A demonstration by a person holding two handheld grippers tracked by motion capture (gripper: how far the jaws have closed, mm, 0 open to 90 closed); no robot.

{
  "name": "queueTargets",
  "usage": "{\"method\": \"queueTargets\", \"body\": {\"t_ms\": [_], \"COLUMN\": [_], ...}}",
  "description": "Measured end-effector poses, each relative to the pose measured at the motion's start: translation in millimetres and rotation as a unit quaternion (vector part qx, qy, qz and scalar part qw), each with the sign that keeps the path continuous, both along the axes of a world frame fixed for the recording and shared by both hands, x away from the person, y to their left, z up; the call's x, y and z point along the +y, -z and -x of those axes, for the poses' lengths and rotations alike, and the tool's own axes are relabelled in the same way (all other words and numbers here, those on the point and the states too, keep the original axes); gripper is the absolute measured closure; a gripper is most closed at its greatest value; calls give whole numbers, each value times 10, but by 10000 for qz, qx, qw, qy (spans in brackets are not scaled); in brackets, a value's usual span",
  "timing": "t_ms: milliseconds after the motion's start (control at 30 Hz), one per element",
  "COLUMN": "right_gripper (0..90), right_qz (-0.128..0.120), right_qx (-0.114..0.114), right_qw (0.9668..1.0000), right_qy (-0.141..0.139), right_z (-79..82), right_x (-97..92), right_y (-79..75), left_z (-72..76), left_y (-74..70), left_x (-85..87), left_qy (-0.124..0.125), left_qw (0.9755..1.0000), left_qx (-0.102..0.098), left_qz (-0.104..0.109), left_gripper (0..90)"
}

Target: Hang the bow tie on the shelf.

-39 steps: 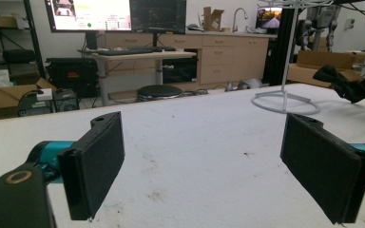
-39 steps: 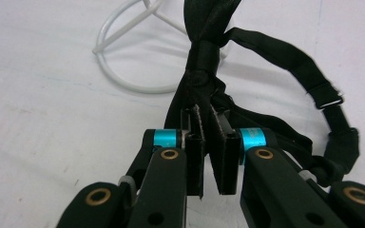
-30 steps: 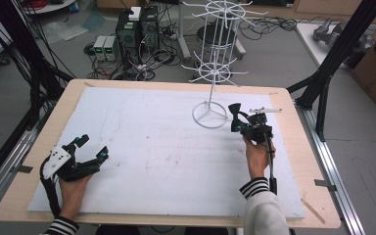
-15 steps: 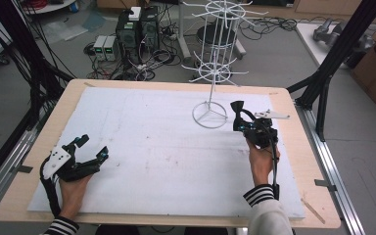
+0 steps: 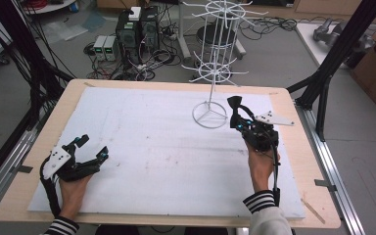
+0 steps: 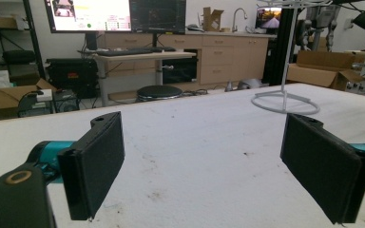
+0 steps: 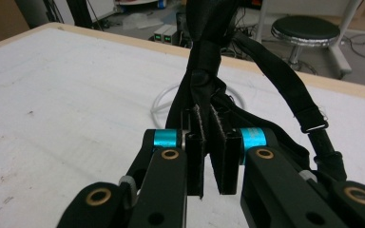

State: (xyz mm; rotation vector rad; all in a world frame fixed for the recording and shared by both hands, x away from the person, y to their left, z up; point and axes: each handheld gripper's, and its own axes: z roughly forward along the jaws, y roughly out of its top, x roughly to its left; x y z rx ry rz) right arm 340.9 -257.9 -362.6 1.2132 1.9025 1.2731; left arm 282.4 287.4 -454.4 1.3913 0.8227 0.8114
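Note:
A black strappy fabric item (image 5: 234,104) with a small metal slider hangs between the jaws of my right gripper (image 5: 237,116), which is shut on it just right of the white wire rack's ring base (image 5: 209,116). In the right gripper view the fabric (image 7: 204,42) rises from between the pressed pads of that gripper (image 7: 204,123), and part of the ring base (image 7: 159,102) shows behind it. My left gripper (image 5: 94,147) rests near the table's front left, open and holding nothing. In its own view the left gripper (image 6: 209,156) has its pads wide apart, with the rack base (image 6: 285,102) far ahead.
The white wire rack (image 5: 219,44) stands tall at the back centre of the white mat (image 5: 152,147). The wooden table edge (image 5: 318,161) runs along the right. Computers and cables lie on the floor beyond the table.
My right gripper has turned slightly beside the rack base, still holding the black fabric. The left gripper has not moved.

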Motion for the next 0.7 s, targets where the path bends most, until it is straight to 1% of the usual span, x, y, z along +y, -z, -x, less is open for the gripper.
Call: {"method": "queueTargets", "body": {"t_ms": [233, 333, 433, 533, 667, 700], "right_gripper": [849, 849, 849, 849, 849, 849], "right_qz": [-46, -82, -83, -23, -16, -52], "right_qx": [-384, -410, -534, -692, -781, -788], "right_qw": [9992, 9991, 9985, 9976, 9969, 9968], "right_qy": [60, 83, 65, 62, 89, 92], "right_z": [97, 119, 141, 158, 169, 173], "right_x": [-6, -12, -8, 10, 22, 26], "right_y": [-80, -94, -111, -128, -135, -137], "left_z": [1, 1, 1, 3, 3, 2], "left_y": [1, 1, 1, 1, 1, 1], "left_x": [-1, -1, -1, 1, 2, 1], "left_qy": [-3, 1, 0, 6, 8, 5], "left_qw": [10000, 10000, 10000, 10000, 10000, 10000], "left_qx": [-11, -20, -22, -20, -18, -20], "left_qz": [4, -3, 0, -13, -13, -11], "left_gripper": [151, 151, 151, 151, 151, 151]}}
